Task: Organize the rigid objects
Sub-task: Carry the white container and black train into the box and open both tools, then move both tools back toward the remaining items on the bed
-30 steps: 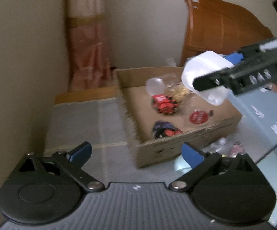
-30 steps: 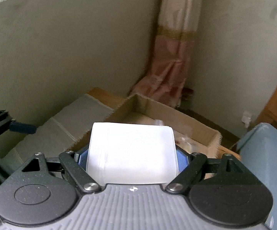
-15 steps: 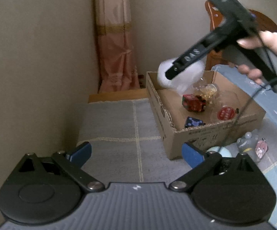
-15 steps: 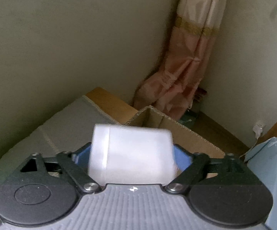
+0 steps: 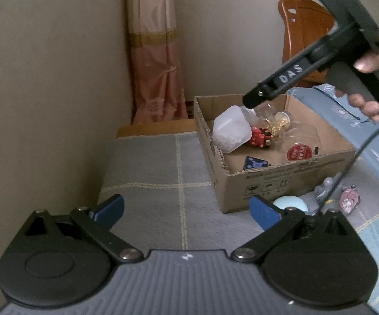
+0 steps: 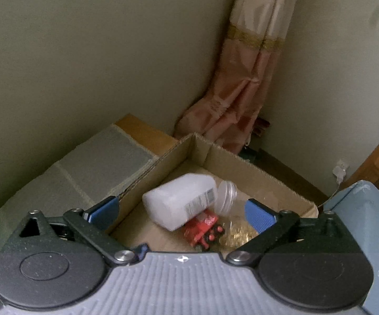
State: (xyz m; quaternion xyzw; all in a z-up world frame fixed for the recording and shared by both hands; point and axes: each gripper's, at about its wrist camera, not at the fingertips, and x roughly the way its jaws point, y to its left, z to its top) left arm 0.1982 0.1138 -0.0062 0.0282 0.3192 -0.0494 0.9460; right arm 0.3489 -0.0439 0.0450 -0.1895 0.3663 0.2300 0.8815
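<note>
The right gripper [image 6: 181, 214] is hanging wide open above the cardboard box [image 5: 289, 181], where the white plastic bottle [image 6: 180, 204] is lying tilted against a red toy [image 6: 203, 229] (apparently just dropped); the left gripper [image 5: 186, 210] is waiting open, empty.

One open brown cardboard box [image 5: 289, 181], one translucent white plastic bottle [image 5: 231, 132] at its 10 o'clock, one red toy vehicle [image 5: 259, 137], one clear red-lidded jar [image 5: 300, 147], one dark blue printed block [image 5: 255, 163], two small figurines [image 5: 349, 200] at 4 o'clock.
</note>
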